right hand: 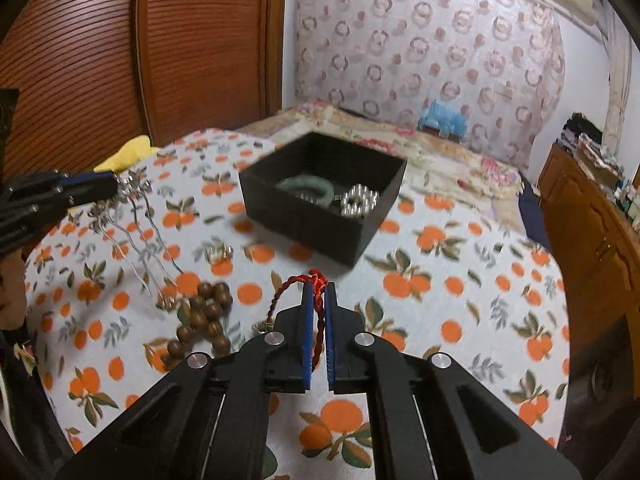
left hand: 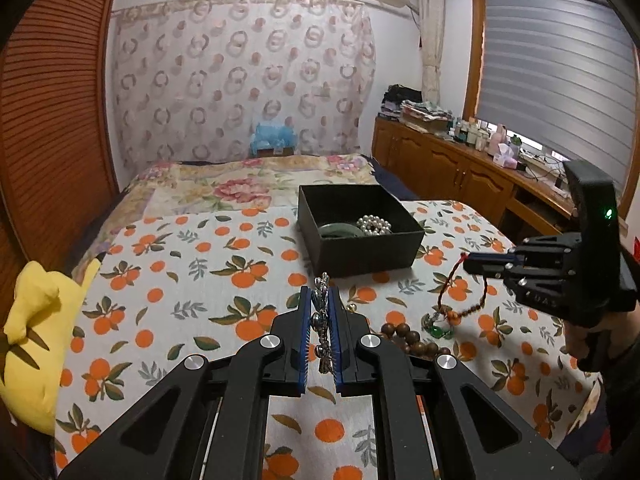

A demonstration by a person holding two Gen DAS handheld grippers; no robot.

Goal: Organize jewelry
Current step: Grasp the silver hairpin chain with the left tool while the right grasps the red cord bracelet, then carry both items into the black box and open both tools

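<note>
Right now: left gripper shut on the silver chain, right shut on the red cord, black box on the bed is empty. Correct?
Not quite. The black box is not empty: the right wrist view shows a green bangle and a silver bead bracelet inside. The rest holds: left gripper shut on the silver chain, right gripper on the red cord.

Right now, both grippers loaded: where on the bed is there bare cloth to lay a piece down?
Free: the orange-print cloth left of the black box, toward the yellow plush, and the stretch right of the box toward the bed edge. Crowded: in front of the box, where the wooden beads lie between the left gripper, which holds the silver chain, and the right gripper, which holds the red cord.
</note>
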